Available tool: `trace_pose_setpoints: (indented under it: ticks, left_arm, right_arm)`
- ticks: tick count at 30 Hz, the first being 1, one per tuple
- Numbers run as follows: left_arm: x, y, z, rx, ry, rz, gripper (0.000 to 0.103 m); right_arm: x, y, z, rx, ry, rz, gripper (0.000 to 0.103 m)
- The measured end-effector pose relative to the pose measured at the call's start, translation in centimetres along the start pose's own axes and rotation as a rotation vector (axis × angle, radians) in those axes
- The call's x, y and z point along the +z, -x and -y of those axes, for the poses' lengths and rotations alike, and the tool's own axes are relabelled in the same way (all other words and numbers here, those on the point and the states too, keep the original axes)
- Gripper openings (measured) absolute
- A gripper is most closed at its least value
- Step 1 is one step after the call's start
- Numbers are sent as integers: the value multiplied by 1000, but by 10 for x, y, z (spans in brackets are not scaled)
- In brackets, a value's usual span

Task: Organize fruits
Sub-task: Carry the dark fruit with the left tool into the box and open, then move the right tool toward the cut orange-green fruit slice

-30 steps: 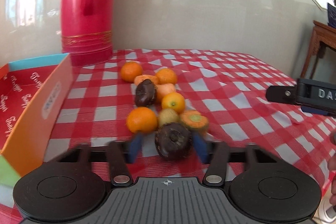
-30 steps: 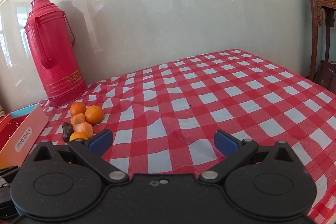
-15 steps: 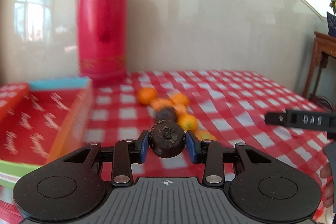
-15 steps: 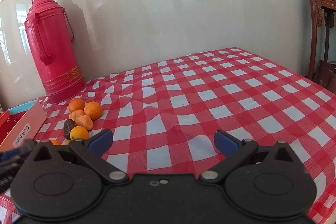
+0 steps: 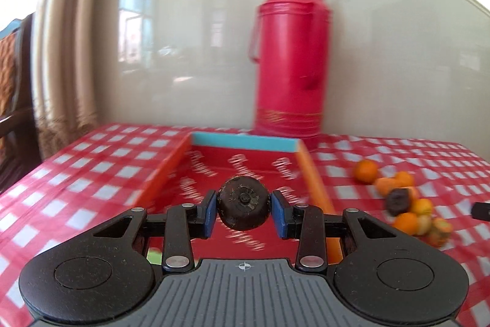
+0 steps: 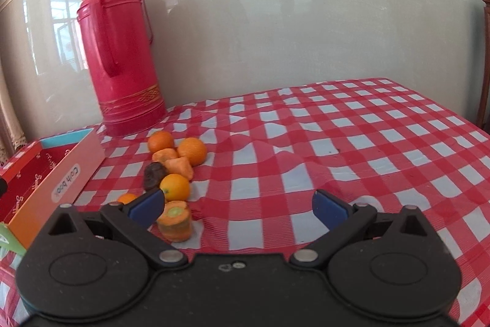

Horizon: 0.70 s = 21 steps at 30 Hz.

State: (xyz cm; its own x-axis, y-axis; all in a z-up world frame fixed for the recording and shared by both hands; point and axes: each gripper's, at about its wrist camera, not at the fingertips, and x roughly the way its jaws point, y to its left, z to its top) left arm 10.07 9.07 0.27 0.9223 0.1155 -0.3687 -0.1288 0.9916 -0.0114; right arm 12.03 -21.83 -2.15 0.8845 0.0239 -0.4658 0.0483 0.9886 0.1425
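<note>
Dark round fruit (image 5: 244, 206) sits clamped between the blue pads of the left gripper (image 5: 244, 212), held in the air over the open red box (image 5: 245, 170). The box floor lies directly below and ahead of the fruit, so the drop likely needs only a short lowering and release. Remaining fruits (image 6: 176, 170), oranges among other pieces, lie in a cluster on the checked desk (image 6: 337, 143), just right of the box and near a red thermos (image 6: 122, 57). The right gripper (image 6: 239, 206) hangs with jaws apart and empty, closest to that cluster.
</note>
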Motion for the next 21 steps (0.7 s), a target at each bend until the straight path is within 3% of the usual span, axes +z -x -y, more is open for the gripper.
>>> trace_pose_setpoints:
  ticks: [2, 3, 4, 6, 10, 14, 16, 18, 21]
  left_arm:
    - [-1, 4, -6, 13, -4, 2, 59]
    - [-2, 9, -7, 17, 0, 24, 89]
    - [-2, 15, -7, 33, 3, 57, 103]
    - [-1, 27, -5, 34, -7, 94, 103]
    - [-6, 38, -2, 25, -11, 78, 103]
    - [-20, 51, -6, -2, 43, 28, 103]
    - [-25, 61, -5, 24, 55, 35, 103]
    - [-29, 70, -1, 69, 17, 54, 103]
    - [-31, 81, 2, 31, 26, 48, 103]
  right_arm:
    - [0, 1, -3, 6, 7, 7, 97]
    - [0, 2, -3, 12, 5, 14, 97]
    - [1, 3, -3, 22, 2, 22, 97]
    - [2, 6, -3, 18, 6, 34, 97]
    - [-1, 6, 3, 50, -17, -17, 97]
    - [-2, 19, 14, 93, -66, 43, 97]
    - [0, 24, 19, 107, -95, 51, 97]
    - [-2, 26, 22, 146, -123, 40, 97]
    - [-3, 27, 18, 231, -153, -13, 97]
